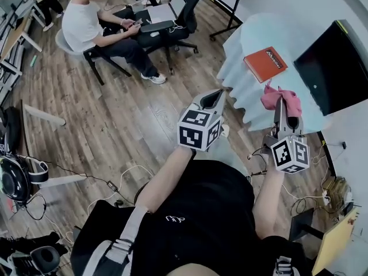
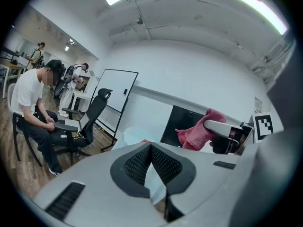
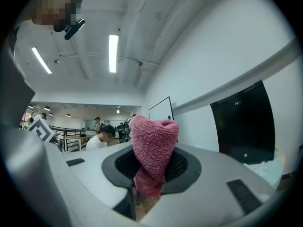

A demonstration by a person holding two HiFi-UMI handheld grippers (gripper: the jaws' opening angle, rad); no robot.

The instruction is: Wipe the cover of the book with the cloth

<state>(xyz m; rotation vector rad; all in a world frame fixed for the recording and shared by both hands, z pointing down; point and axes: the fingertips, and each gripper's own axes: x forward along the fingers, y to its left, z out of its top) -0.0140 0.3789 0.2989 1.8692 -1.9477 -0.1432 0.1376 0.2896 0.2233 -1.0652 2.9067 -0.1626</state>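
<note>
Head view: the book [image 1: 265,63] lies flat, cover up, on the pale blue round surface [image 1: 253,30], next to a black screen [image 1: 333,68]. It sits corner-on to the person, one corner aimed back at them. Its sides look almost equal from here, so I cannot tell which way its long axis runs. The right tool [image 1: 284,109] pinches the pink cloth [image 1: 276,95]. The cloth appears just short of the book's near corner, with the book ahead and slightly left of it. How high the cloth hangs above the surface is unclear. The left tool [image 1: 215,96] stands further left, off the surface's edge, so the right one is nearer the book and is likely the one to do the wiping, by going forward and down.

Left gripper view: the left tool [image 2: 151,148] has its tips pressed together with nothing between them. Beyond it are the cloth [image 2: 199,131] and a seated person [image 2: 33,108].

Right gripper view: the right tool [image 3: 151,169] is clamped on the cloth [image 3: 152,143], which bunches up above the jaws. The screen [image 3: 244,122] is at right; the book is out of sight.
</note>
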